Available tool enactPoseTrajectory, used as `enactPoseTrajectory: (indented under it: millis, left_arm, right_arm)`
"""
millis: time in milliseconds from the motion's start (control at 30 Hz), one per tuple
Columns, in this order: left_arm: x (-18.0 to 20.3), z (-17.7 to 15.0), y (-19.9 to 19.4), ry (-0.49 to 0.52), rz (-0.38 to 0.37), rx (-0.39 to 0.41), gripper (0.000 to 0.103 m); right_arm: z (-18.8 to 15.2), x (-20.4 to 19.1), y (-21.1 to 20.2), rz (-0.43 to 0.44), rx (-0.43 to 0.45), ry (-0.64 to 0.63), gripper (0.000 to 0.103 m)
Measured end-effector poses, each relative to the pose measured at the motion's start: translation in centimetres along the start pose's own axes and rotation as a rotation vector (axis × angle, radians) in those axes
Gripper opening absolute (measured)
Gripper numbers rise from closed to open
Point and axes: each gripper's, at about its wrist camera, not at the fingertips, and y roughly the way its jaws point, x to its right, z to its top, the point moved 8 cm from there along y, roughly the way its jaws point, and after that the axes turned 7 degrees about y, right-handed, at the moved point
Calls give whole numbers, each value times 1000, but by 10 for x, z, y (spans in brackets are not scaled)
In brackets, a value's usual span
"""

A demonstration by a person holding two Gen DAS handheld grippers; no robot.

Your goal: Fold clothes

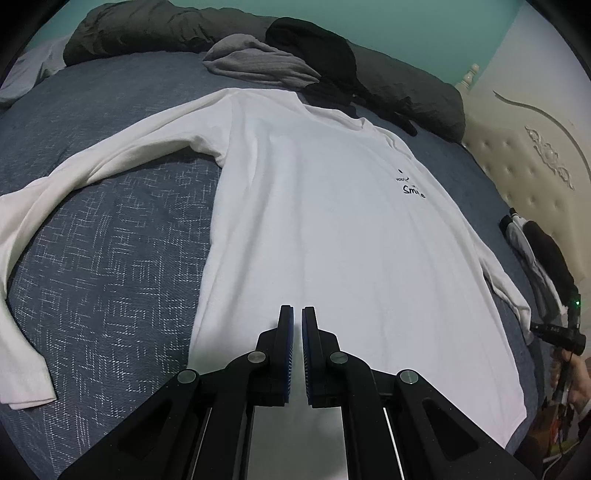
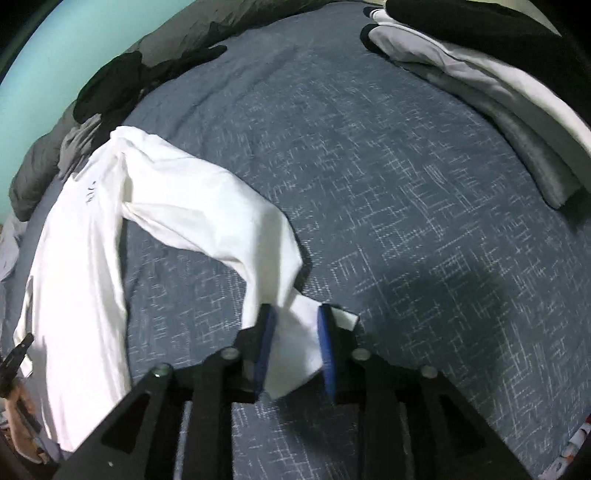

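Note:
A white long-sleeved shirt (image 1: 332, 221) with small black lettering lies face up and flat on the blue bed cover (image 1: 110, 258). One sleeve (image 1: 74, 177) curves out to the left. My left gripper (image 1: 298, 310) hovers over the shirt's lower middle, shut, with nothing between its blue pads. In the right wrist view the shirt body (image 2: 74, 277) lies at the left and its other sleeve (image 2: 207, 206) arches across the cover. My right gripper (image 2: 295, 314) stands open low over the bed. The sleeve's cuff (image 2: 295, 354) lies loose between its jaws.
Grey and black clothes (image 1: 280, 62) are heaped at the far edge against a dark duvet (image 1: 147, 33). A cream padded headboard (image 1: 535, 166) stands to the right. A stack of folded garments (image 2: 498, 92) sits at the upper right of the right wrist view.

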Motion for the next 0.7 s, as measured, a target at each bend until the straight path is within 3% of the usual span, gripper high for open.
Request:
enactPoseTrajectory:
  millis: [300, 700]
  left_arm:
    - [3, -1, 2, -11, -31, 2, 5]
    - [4, -4, 4, -16, -13, -6, 5]
  right_arm:
    - [-2, -1, -1, 10, 9, -14, 34]
    - [-11, -2, -5, 27, 16, -68, 34]
